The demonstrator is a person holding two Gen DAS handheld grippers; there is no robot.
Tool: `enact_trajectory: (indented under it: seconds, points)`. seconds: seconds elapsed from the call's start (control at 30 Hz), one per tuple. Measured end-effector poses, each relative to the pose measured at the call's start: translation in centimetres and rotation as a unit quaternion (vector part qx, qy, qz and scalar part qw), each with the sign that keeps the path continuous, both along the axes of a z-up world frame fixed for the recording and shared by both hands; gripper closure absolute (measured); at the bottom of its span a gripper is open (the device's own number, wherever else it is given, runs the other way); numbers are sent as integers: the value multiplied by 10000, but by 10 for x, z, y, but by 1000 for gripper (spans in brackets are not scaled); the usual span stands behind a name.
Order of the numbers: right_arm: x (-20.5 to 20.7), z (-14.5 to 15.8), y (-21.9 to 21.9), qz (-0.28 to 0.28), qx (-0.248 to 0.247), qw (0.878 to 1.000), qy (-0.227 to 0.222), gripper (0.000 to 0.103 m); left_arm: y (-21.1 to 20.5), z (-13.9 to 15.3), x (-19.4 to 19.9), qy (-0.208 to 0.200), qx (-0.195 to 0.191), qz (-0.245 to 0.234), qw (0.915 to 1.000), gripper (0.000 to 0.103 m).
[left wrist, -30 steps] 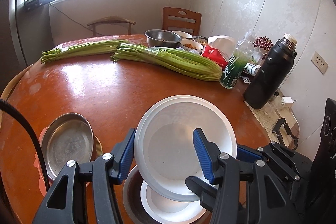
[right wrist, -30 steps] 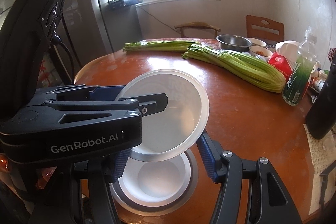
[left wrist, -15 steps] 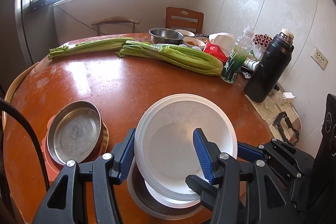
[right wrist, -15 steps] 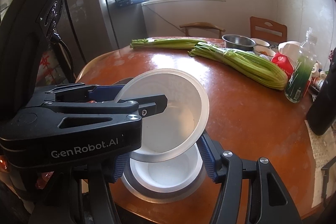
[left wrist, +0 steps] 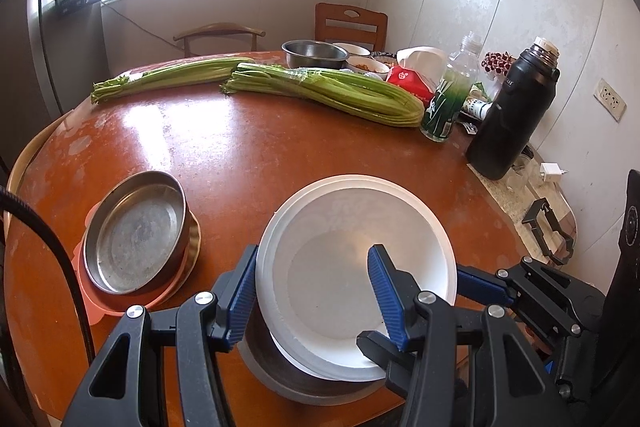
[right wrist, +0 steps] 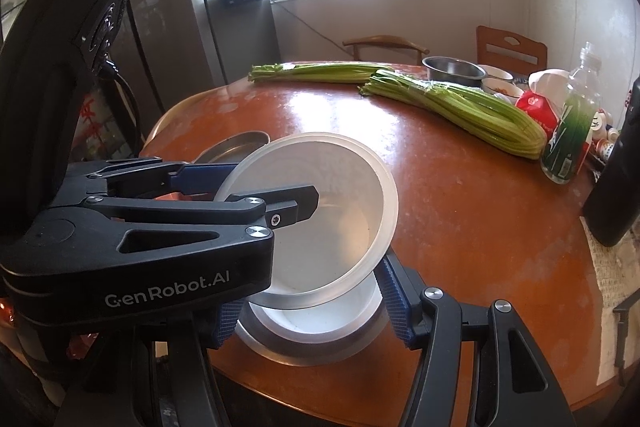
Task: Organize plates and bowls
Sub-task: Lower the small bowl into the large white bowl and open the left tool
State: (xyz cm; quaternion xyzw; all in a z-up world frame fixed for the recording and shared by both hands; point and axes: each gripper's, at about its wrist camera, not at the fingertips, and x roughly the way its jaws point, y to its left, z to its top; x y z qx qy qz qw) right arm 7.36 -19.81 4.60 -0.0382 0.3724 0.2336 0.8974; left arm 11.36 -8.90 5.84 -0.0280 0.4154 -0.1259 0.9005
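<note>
Left gripper [left wrist: 312, 291]: clamped across the rim of the white round plastic bowl [left wrist: 340, 267], lower centre.
Right gripper [right wrist: 308, 303]: jaws part-open, straddling the bowl from below; contact unclear.
Risk: tilted bowl may slip and miss the white bowl in the grey metal dish [right wrist: 304, 343].

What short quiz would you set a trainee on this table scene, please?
1. True or false: the left gripper has one finger inside the white bowl.
2. What sits below that bowl? A. a bottle B. a second bowl in a metal dish C. a chair
3. How many celery bundles lie on the table?
Key: 1 true; 2 B; 3 two.
</note>
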Motion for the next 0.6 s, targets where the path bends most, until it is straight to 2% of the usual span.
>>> enact_trajectory:
  seconds: [0.6]
  points:
    - [2, -23, -1, -51, -149, 9997, 208, 40, -5, -31, 3, 310, 165, -26, 9994, 49]
